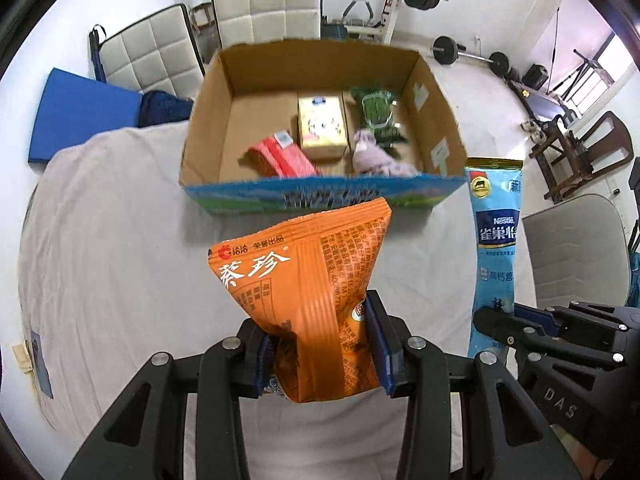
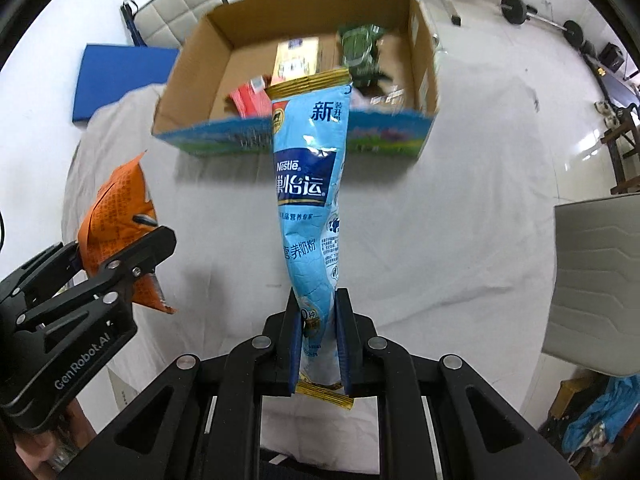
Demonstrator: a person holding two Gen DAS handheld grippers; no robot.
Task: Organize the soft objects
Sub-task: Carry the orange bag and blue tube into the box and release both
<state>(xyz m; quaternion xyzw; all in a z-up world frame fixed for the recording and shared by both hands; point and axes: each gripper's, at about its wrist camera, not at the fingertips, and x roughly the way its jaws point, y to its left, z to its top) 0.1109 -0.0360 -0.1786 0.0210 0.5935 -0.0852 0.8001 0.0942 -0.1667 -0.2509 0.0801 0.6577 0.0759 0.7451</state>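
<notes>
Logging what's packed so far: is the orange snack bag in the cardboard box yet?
Not yet. The orange snack bag is clamped in the left hand-held gripper, held above the white sheet, short of the cardboard box.

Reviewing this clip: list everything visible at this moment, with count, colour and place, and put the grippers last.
Orange snack bag: 1, orange, held above the cloth.
Milk powder bag: 1, light blue, held above the cloth.
Cardboard box: 1, brown with a blue printed front, on the cloth ahead.
Red packet: 1, red, in the box.
Yellow carton: 1, yellow, in the box.
Green packet: 1, green, in the box.
Soft purple item: 1, pale purple, in the box.
White cloth: 1, white, covering the surface.
Blue mat: 1, blue, beyond the cloth.
Padded chairs: 2, cream, behind the box.
Left gripper: black, shut on the snack bag.
Right gripper: black, shut on the milk powder bag.
</notes>
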